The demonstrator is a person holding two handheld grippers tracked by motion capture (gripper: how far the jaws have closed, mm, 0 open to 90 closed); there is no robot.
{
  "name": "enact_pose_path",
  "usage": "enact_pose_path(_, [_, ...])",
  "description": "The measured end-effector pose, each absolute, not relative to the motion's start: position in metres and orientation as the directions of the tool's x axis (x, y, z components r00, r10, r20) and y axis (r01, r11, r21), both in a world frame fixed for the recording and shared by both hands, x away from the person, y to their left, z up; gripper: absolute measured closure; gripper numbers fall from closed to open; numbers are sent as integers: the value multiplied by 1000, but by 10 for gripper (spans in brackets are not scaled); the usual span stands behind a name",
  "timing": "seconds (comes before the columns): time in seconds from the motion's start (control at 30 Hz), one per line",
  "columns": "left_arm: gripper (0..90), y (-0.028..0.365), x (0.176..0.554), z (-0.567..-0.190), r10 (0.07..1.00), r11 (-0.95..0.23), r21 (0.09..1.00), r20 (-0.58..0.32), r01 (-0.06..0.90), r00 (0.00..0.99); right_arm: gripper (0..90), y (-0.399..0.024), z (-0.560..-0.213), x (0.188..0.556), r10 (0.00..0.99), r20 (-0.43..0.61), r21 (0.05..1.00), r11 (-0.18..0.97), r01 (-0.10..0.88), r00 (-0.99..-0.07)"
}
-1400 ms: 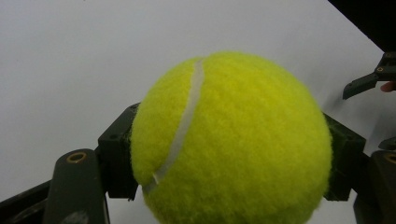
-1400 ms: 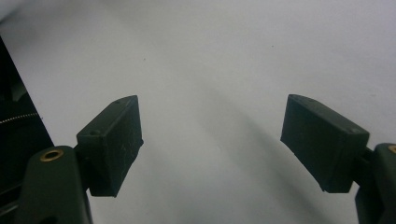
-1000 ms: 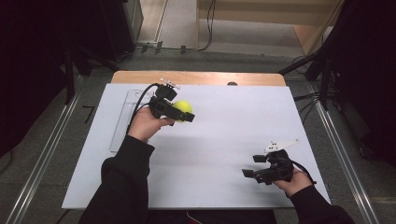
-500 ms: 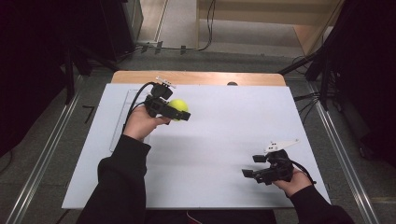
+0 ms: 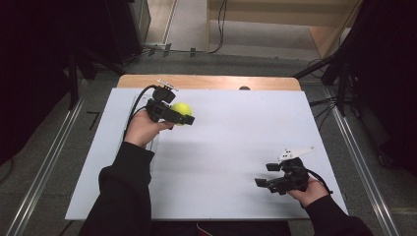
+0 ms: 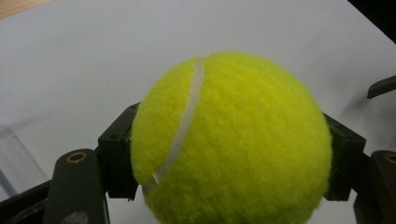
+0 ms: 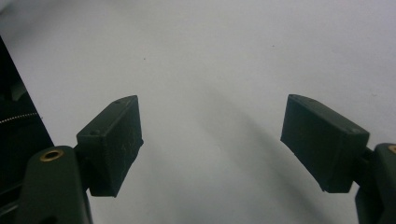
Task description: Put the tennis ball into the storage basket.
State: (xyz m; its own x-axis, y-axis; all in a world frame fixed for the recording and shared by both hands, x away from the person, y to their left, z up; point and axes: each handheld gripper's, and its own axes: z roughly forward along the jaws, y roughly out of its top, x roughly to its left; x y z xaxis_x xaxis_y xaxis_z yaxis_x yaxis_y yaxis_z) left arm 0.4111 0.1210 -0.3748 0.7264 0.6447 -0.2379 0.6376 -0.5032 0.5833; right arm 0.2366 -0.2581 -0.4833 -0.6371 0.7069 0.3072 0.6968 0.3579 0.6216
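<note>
Gripping the tennis ball (image 6: 229, 140), left claw (image 5: 184, 118).

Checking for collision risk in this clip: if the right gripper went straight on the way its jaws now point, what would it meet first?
Probably nothing but the white table top. The right gripper is open with nothing between its jaws, and only bare surface lies ahead. In the high view it points left across the table, well apart from the tennis ball in the left gripper.

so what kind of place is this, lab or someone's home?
Probably a lab or recording rig: a bare white table, metal rails on the floor beside it, loose cables behind, and handheld grippers, the left gripper holding a tennis ball.
</note>
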Motion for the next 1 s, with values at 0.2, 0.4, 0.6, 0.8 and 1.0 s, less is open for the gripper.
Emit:
enact_pose_path(0.2, [265, 128, 412, -373, 657, -496, 585, -230, 642, 718, 185, -258, -483, 237, 706, 306, 622, 360, 696, -639])
enact_pose_path(0.4, [265, 134, 414, -373, 671, -486, 584, -227, 650, 706, 185, -258, -484, 237, 706, 305, 623, 360, 695, -639])
enact_pose_path(0.6, [265, 138, 415, -374, 682, -484, 579, -219, 656, 698, 185, -258, -484, 237, 704, 304, 623, 362, 694, -641])
enact_pose_path(0.8, [265, 142, 417, -376, 693, -478, 575, -218, 664, 687, 185, -258, -484, 237, 704, 306, 622, 361, 695, -640])
enact_pose_path(1.0, [264, 148, 419, -377, 704, -467, 574, -219, 672, 676, 185, -258, -484, 237, 704, 307, 621, 362, 695, -641])
